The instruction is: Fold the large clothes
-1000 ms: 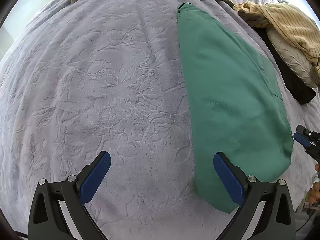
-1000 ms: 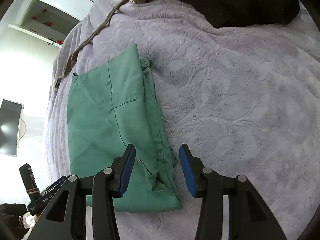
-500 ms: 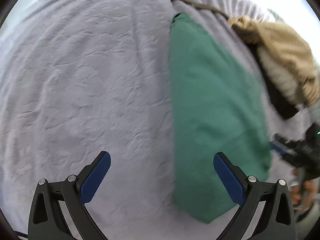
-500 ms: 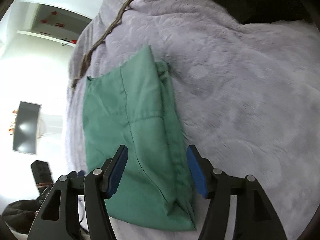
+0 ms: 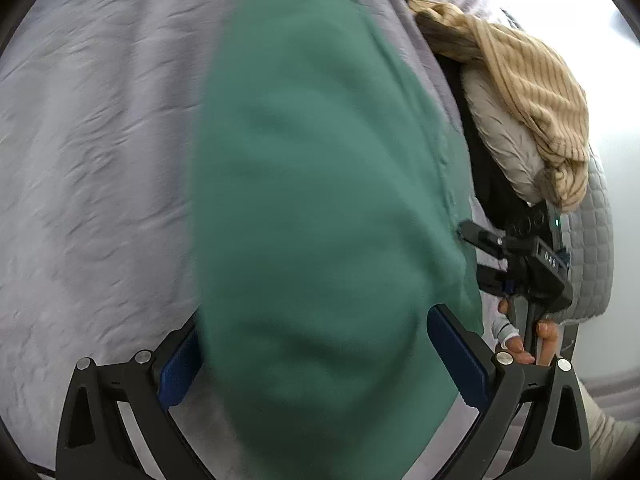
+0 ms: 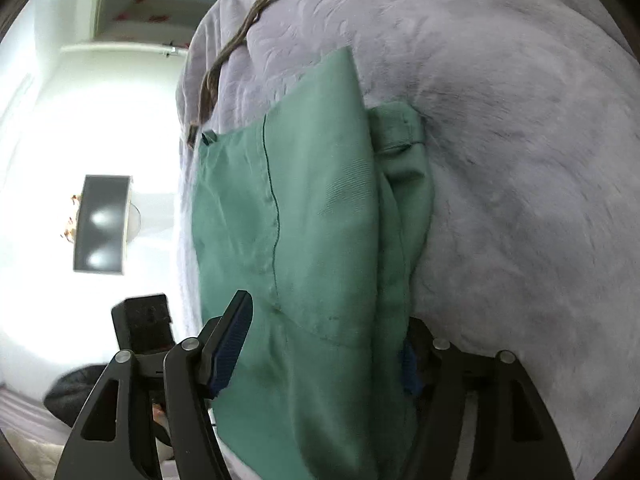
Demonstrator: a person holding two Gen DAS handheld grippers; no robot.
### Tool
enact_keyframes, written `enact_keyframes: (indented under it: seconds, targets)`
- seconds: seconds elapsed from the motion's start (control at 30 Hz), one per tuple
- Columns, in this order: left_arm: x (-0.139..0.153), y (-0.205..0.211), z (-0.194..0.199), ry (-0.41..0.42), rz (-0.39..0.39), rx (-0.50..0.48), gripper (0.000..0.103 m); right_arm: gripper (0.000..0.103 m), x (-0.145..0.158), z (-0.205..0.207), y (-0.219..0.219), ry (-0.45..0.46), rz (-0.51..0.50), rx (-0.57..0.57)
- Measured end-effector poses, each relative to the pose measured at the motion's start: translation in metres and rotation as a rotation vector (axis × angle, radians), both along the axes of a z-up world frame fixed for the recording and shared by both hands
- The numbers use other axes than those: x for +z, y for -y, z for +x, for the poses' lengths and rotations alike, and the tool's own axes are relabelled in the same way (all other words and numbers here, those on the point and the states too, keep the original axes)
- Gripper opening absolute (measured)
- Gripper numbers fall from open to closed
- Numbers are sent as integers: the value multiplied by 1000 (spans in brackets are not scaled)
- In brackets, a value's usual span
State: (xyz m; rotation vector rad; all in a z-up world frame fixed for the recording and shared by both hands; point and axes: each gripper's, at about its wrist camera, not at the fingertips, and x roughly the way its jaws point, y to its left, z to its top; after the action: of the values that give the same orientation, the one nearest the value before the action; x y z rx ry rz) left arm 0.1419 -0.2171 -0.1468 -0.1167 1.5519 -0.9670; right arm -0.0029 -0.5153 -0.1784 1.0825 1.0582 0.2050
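Note:
A folded green garment (image 5: pixel 320 184) lies lengthwise on a lavender embossed blanket (image 5: pixel 80 160). My left gripper (image 5: pixel 316 362) stands wide open, low over the garment's near end. The cloth fills the gap between its blue pads (image 5: pixel 456 356), and the left pad is partly hidden behind the cloth edge. In the right wrist view the garment (image 6: pixel 320 220) shows a seam and a rolled right edge. My right gripper (image 6: pixel 320 356) straddles its near end with jaws opening, cloth between them and covering part of the right pad. The right gripper (image 5: pixel 474 254), held by a hand, appears beside the garment's right edge.
At the far right of the bed lies a pile: a beige striped garment (image 5: pixel 532 80), a white fluffy one (image 5: pixel 508 140) and a black one (image 5: pixel 480 176). A brown braided cord (image 6: pixel 236 40) runs along the far edge. A dark screen (image 6: pixel 102 224) hangs on the wall.
Both grippers have dropped and tilted down toward the garment's near end, which now sits between both pairs of jaws. The right jaws have widened. The garment itself lies as before.

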Motion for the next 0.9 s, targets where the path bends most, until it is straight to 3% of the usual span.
enact_keyframes:
  seconds: [0.1,0.17,0.2,0.23,0.27,0.33,0.43,0.5,0.73,0.9]
  targets:
    - [-3,11,-1,29,28,-4,103,69,-18,8,2,-35,-5,13]
    - [-10,14,-2,35,39,-8,103,62,-25,9,5,-52,31,-28]
    - [-13,14,-2,38,46,-9,103,56,-23,9,4,-54,38,-42]
    - [-15,15,-3,40,54,-11,103,39,-20,10,1,-45,41,-41]
    - [-13,15,-4,50,52,-10,102,32,-15,10,-2,-31,46,-42]
    - [-5,14,-10,97,54,-17,82,26,-4,7,-5,20,91,-60]
    - [11,7,-13,150,36,-38,56,23,12,3,-10,74,154,-84]
    - [23,-2,-10,142,-2,-25,48,23,28,2,-20,108,168,-83]
    - [79,-43,-11,177,-100,-4,46,23,73,-10,-70,186,208,-78]
    - [105,-104,-15,171,-109,-9,46,23,71,-22,-143,160,244,-47]
